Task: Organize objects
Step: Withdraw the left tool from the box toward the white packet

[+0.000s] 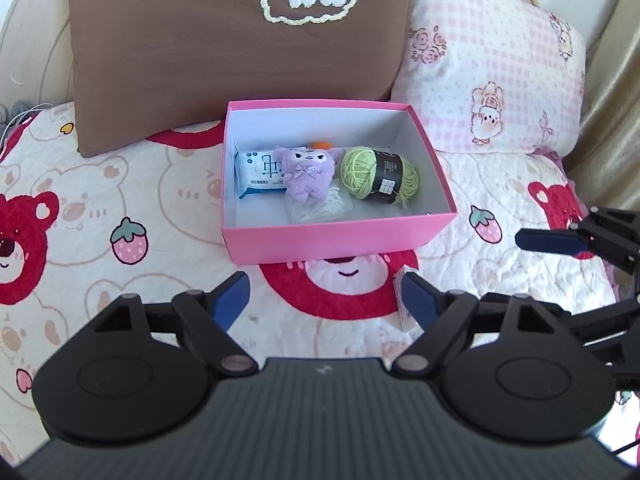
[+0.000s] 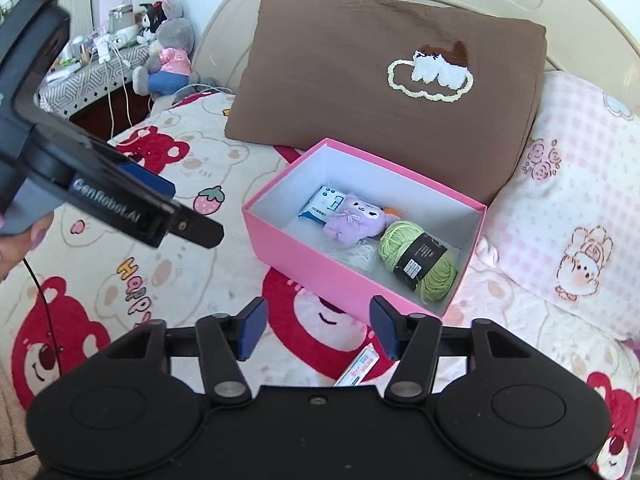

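A pink box (image 1: 328,242) (image 2: 316,276) sits open on the bed. Inside lie a purple plush doll (image 1: 308,174) (image 2: 354,220), a green yarn ball (image 1: 380,174) (image 2: 420,264), a white-and-blue tissue pack (image 1: 258,174) (image 2: 322,205), a clear bag of white string (image 1: 320,206) (image 2: 358,258) and a partly hidden orange item (image 1: 320,144). A small white packet (image 1: 404,300) (image 2: 358,366) lies on the quilt in front of the box. My left gripper (image 1: 326,300) is open and empty, short of the box. My right gripper (image 2: 318,330) is open and empty, above the packet.
A brown pillow (image 1: 236,48) (image 2: 384,80) and a pink checked pillow (image 1: 496,64) (image 2: 580,220) lean behind the box. The bear-print quilt (image 1: 100,208) covers the bed. A cluttered side table with plush toys (image 2: 164,44) stands far left.
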`<state>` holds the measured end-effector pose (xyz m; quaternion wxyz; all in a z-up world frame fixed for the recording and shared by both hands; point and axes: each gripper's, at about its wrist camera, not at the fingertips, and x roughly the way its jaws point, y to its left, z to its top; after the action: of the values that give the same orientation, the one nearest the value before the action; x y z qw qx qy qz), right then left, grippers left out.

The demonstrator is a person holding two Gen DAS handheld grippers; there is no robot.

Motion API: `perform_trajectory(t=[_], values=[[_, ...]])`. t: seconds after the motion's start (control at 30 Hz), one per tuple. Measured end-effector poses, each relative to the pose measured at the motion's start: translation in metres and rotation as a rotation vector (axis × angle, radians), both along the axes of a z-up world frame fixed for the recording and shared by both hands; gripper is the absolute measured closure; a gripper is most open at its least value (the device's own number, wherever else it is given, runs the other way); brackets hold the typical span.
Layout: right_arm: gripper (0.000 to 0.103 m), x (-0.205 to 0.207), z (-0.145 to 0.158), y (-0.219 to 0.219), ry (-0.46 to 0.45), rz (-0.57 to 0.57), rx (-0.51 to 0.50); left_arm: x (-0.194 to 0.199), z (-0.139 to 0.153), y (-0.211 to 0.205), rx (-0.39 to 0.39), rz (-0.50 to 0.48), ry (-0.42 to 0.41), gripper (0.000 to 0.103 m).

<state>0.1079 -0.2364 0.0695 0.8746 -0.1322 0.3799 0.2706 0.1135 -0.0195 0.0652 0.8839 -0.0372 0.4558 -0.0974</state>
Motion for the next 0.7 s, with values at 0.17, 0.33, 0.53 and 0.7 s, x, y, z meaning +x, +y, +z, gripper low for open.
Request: perform_trajectory(t=[0.17,0.33,0.53,0.7], values=[[0.027,-0.016,-0.007,-0.001,-0.014,0.035,-0.045,-0.012,0.000,-0.011,-0.017,-0.024,0.018,0.015],[0.018,-0.027,-0.014,-0.008,-0.002,0.048,-0.043,-0.019,-0.003,-0.024,0.004,-0.052,0.039,0.013],[0.016,-0.037,-0.023,-0.016,-0.001,0.053,-0.073,-0.025,-0.010,-0.036,0.025,-0.069,0.053,0.006],[0.016,-0.041,-0.027,-0.023,0.004,0.057,-0.073,-0.027,-0.021,-0.047,0.031,-0.071,0.081,0.006]])
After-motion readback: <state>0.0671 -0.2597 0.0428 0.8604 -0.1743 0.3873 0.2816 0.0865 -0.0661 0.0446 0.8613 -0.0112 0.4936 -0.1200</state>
